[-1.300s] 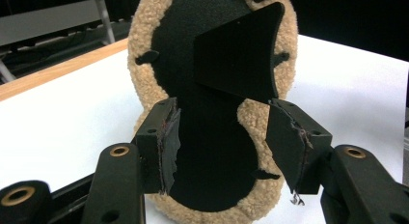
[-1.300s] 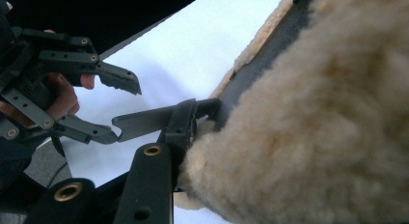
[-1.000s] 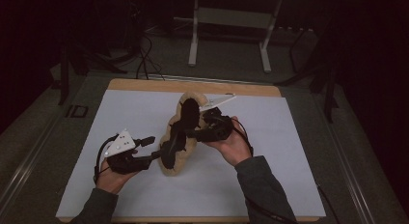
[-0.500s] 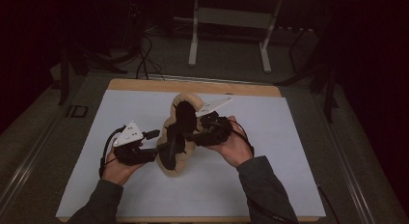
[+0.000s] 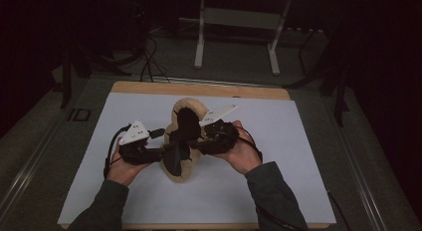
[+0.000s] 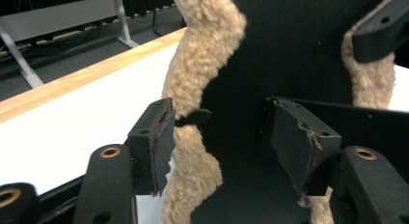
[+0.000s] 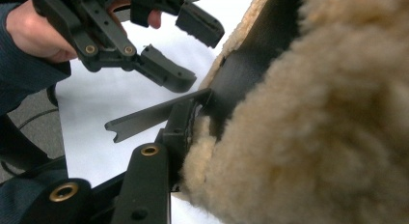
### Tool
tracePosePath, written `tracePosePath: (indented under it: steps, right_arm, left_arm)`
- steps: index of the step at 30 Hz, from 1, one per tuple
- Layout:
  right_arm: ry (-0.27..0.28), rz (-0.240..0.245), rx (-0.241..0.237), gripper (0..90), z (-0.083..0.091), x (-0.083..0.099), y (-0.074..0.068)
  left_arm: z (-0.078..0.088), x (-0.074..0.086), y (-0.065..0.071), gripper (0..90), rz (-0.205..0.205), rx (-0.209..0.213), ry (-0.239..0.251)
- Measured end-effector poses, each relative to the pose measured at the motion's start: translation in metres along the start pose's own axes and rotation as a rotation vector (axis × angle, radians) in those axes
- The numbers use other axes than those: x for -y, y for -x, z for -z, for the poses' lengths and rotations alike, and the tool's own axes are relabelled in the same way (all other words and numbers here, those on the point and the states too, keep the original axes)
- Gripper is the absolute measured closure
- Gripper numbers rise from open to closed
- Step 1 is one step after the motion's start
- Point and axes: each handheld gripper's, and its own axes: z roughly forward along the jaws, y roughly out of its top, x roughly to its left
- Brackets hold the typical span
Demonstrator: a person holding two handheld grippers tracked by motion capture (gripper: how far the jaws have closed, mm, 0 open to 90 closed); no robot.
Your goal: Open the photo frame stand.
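I see the bench point(image 5: 124, 191) under its white sheet, wooden strip showing along the far edge. At the bench's middle stands the fleece slipper point(image 5: 181, 139): tan woolly outside, black inner face, held up on edge between both hands.

Change since a second ago: the left tongs point(image 5: 161, 144) have come in from the near-left toward the middle and now sit against the slipper's left side. Their jaws have just been opening and stand wide. In the left gripper view the fleece rim point(image 6: 197, 89) runs between them, one pad just beside the wool, the other clear of the black lining; neither pad presses. I judge this a release or re-grip on the left, not a hold.

The right tongs point(image 5: 201, 141) are about half closed and clamp the slipper's rim; the right gripper view shows one jaw hard against the fleece point(image 7: 308, 137). So the right side alone carries the slipper for now.

Pose: left hand point(image 5: 122, 164) palm-up, low, tongs pointing right. Right hand point(image 5: 241, 151) cupped from the right, tongs pointing left.
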Motion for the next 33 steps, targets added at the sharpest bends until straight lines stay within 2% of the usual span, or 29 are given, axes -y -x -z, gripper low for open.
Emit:
tracePosePath:
  steps: [7,13,17,19,22,24,27,30,33]
  right_arm:
    - [-0.003,0.037,-0.005,60.8,0.0,-0.002,-0.004]
    - [-0.006,0.068,-0.015,61.3,0.0,-0.003,-0.008]
    - [-0.009,0.084,-0.018,61.5,0.0,-0.004,-0.009]
    - [-0.009,0.089,-0.027,62.0,0.0,-0.004,-0.009]
    - [-0.014,0.103,-0.035,62.0,0.0,-0.004,-0.01]
    - [-0.015,0.113,-0.038,61.9,0.0,-0.004,-0.01]
    - [-0.021,0.114,-0.036,61.4,0.0,-0.005,-0.01]
    - [-0.039,0.113,-0.024,59.8,0.0,-0.005,-0.009]
    - [-0.056,0.117,-0.015,58.2,0.001,-0.005,-0.009]
  left_arm:
    - [-0.001,-0.009,-0.004,36.2,0.002,0.005,0.001]
    - [-0.002,-0.015,-0.006,35.1,-0.016,0.005,0.004]
    - [-0.001,-0.018,-0.008,33.9,-0.007,0.012,0.038]
    - [-0.001,-0.02,-0.008,33.2,-0.008,0.031,0.058]
    - [-0.002,-0.022,-0.009,32.3,-0.014,0.072,0.056]
    - [-0.002,-0.023,-0.009,35.4,-0.024,0.102,0.035]
    - [0.0,-0.023,-0.006,40.1,-0.046,0.083,0.029]
    - [0.005,-0.021,-0.007,50.9,-0.051,0.065,0.037]
    - [0.009,-0.02,-0.005,56.9,-0.072,0.045,0.038]
